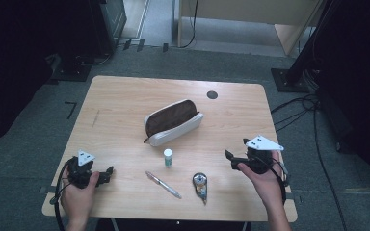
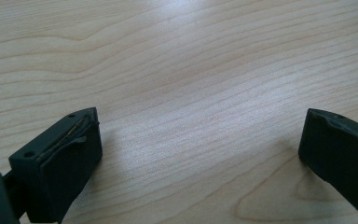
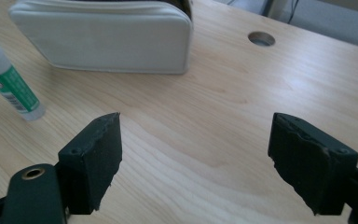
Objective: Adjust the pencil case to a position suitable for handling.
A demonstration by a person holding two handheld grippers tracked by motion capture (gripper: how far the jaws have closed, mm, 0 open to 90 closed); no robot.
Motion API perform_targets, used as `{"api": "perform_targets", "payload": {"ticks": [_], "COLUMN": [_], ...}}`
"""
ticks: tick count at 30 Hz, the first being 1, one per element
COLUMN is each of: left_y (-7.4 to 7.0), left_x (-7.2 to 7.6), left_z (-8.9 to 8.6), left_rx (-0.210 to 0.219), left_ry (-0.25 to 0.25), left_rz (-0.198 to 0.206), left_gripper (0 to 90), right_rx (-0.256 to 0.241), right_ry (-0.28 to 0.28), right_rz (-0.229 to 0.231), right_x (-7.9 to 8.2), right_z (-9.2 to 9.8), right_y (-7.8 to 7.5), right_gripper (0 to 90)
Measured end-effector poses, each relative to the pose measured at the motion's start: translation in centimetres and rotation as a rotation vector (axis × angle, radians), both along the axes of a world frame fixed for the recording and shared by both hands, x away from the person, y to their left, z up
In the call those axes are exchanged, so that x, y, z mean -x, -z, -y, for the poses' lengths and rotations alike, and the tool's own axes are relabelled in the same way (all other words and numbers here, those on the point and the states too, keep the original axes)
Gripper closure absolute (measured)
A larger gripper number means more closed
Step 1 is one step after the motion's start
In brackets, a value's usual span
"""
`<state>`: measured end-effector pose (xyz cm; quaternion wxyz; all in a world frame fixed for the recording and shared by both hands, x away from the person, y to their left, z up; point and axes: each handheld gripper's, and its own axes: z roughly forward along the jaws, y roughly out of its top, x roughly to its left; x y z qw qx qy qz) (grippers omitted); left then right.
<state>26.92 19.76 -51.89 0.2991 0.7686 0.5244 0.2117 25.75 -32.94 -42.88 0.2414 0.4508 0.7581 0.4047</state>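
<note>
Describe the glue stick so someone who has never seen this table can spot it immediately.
Start at the white pencil case lying open in the middle of the wooden table. Just in front of it, toward the person, stands the glue stick. It is the one upright item, a small tube with a white cap and green label, while the pen and tape dispenser nearby lie flat.
</note>
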Motion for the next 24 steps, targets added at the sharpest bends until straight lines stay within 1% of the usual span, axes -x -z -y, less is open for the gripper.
{"api": "perform_targets", "payload": {"ticks": [1,3,5,7,9,10,11,12,14,15,16,18,20,21,22,23,24], "left_y": [0.0,0.0,0.0,0.0,0.0,0.0,0.0,0.0,0.0,0.0,0.0,0.0,0.0,0.0,0.0,0.0,0.0], "left_x": [0.0,0.0,0.0,0.0,0.0,0.0,0.0,0.0,0.0,0.0,0.0,0.0,0.0,0.0,0.0,0.0,0.0], "left_z": [0.0,0.0,0.0,0.0,0.0,0.0,0.0,0.0,0.0,0.0,0.0,0.0,0.0,0.0,0.0,0.0,0.0], "left_rx": [0.0,0.001,0.001,-0.001,-0.001,-0.001,-0.001,-0.001,-0.001,-0.001,-0.001,-0.001,-0.001,-0.001,-0.001,-0.001,-0.001], "left_ry": [0.0,0.0,0.0,0.003,0.004,0.004,0.004,0.005,0.004,0.004,0.004,0.004,0.004,0.004,0.004,0.004,0.004], "left_rz": [0.0,0.0,0.0,0.0,0.001,0.001,0.001,0.001,0.001,0.001,0.001,0.001,0.001,0.001,0.001,0.001,0.0], "left_gripper": [0.0,0.0,0.0,0.0,0.0,0.0,0.0,0.0,0.0,0.0,0.0,0.0,0.0,0.0,0.0,0.0,0.0], "right_rx": [0.007,0.011,0.003,-0.003,0.003,0.003,0.015,0.015,0.02,0.02,0.016,0.002,0.0,0.0,0.018,0.018,0.032], "right_ry": [-0.018,-0.028,-0.07,-0.093,-0.113,-0.113,-0.129,-0.129,-0.153,-0.153,-0.165,-0.176,-0.19,-0.19,-0.21,-0.21,-0.216], "right_rz": [0.008,0.012,0.019,0.023,0.023,0.023,0.035,0.035,0.038,0.038,0.038,0.034,0.038,0.038,0.038,0.038,0.039], "right_x": [-0.3,-0.5,-1.3,-1.9,-2.4,-2.4,-2.9,-2.9,-3.7,-3.7,-4.3,-5.0,-5.7,-5.7,-6.5,-6.5,-7.0], "right_z": [-0.3,-0.7,-1.6,-2.2,-2.8,-2.8,-3.4,-3.4,-4.1,-4.1,-4.4,-4.7,-5.1,-5.1,-5.5,-5.5,-5.8], "right_y": [-0.2,-0.4,-0.8,-0.9,-0.9,-0.9,-0.9,-0.9,-1.0,-1.0,-1.0,-1.0,-0.9,-0.9,-0.8,-0.8,-0.7], "right_gripper": [17.3,17.3,17.3,17.3,17.3,17.3,17.3,17.3,17.3,17.3,17.3,17.3,17.4,17.4,17.3,17.3,17.1]}}
